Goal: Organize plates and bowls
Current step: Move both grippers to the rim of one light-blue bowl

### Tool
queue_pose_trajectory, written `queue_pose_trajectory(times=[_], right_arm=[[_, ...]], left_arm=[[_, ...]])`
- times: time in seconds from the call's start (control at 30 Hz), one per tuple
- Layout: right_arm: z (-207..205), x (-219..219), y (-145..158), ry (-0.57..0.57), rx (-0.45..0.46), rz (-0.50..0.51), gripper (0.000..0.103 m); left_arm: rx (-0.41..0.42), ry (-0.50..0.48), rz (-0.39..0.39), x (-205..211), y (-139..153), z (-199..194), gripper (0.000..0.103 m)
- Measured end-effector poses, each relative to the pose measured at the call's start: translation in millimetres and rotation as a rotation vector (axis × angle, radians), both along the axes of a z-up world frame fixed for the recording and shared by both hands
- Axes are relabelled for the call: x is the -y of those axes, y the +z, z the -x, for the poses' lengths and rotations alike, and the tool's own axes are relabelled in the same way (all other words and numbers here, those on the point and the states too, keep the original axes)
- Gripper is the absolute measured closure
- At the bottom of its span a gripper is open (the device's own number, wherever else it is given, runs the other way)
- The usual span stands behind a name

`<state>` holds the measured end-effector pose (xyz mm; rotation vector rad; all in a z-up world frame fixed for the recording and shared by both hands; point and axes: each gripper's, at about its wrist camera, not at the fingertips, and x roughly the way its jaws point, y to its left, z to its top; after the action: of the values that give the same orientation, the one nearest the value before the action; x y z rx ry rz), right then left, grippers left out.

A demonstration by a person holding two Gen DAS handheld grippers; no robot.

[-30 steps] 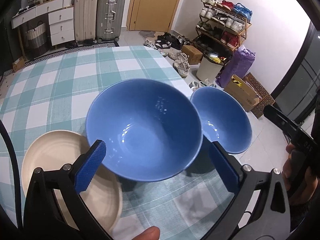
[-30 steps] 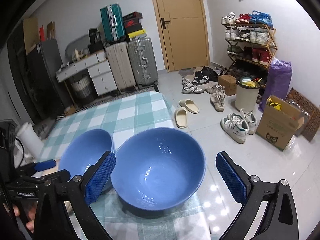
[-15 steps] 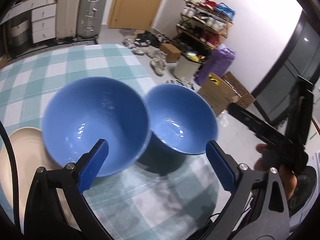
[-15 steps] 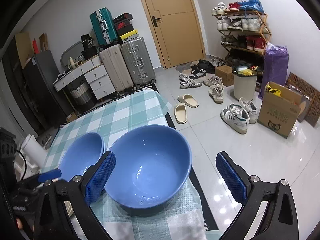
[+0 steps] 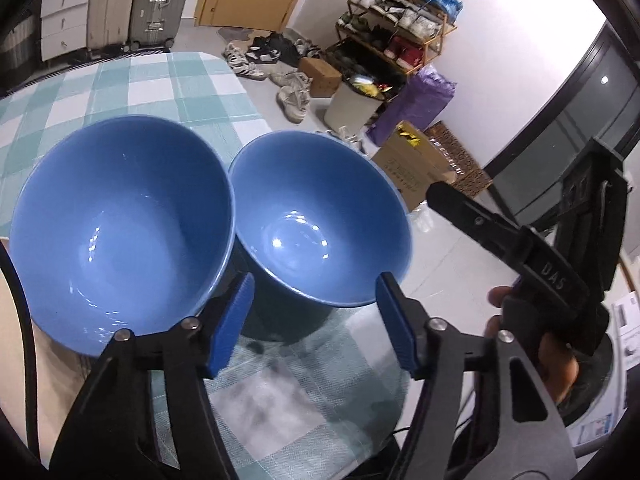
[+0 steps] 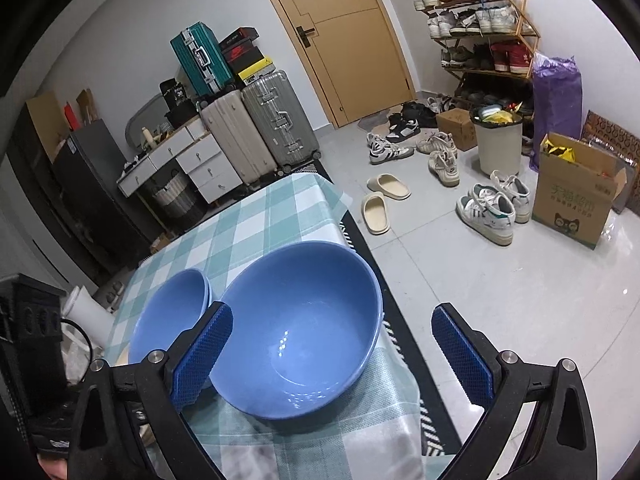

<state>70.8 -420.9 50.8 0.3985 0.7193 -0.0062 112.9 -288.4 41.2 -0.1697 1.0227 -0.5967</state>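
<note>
Two blue bowls stand side by side on the green-checked tablecloth. In the left wrist view the left bowl and the right bowl touch at the rims. My left gripper is open, its blue pads straddling the near rim of the right bowl. In the right wrist view the right bowl sits at the table's corner, the other bowl behind it. My right gripper is open, held low before the right bowl. A cream plate edge shows at the left, mostly hidden.
The table's right edge drops to a tiled floor with shoes, slippers, a cardboard box and a bin. Suitcases and a shoe rack stand at the back.
My left gripper has swung right from the left bowl to the right bowl and narrowed somewhat. My right gripper has drawn back a little and stays open.
</note>
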Motion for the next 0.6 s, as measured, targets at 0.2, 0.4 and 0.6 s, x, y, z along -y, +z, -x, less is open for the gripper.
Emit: queue_pose_trajectory(times=[0.2, 0.4, 0.6], right_arm=[[-4.4, 4.1, -9.2, 0.009, -0.013, -0.018, 0.007], [-10.1, 2.2, -19.1, 0.044, -0.026, -0.023, 0.018], [-15.6, 6.7, -30.6, 0.033, -0.049, -0.028, 0.033]], left_arm=[[0.011, 0.021, -0.046, 11.9, -10.2, -1.8, 0.047], [0.034, 0.039, -0.077, 20.2, -13.7, -2.7, 0.048], [0.043, 0.049, -0.101, 23.8, -19.2, -9.3, 0.051]])
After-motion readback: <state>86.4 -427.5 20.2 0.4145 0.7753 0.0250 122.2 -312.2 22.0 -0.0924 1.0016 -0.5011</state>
